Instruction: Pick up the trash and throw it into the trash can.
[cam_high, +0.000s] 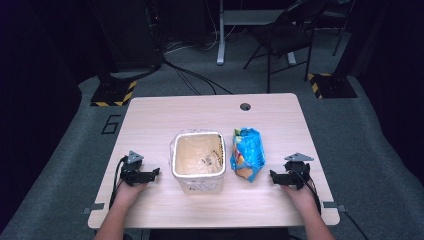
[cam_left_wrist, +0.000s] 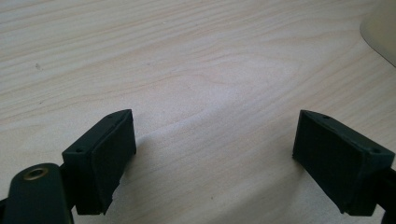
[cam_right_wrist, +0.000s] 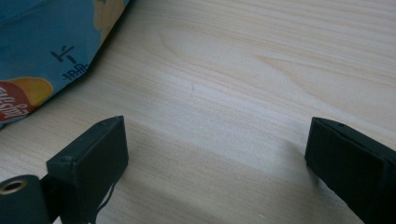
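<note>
Pale wood is showing across the tabletop, which is carrying two things: one white tub lined with a clear bag and one blue snack bag lying just beside the tub, on its right. Two tools are resting either side of the tub, the left tool near it and the right tool just past the snack bag. Both are standing with jaws apart, gripping nothing. Something small and dark is sitting inside the tub, too blurred to identify.
</note>
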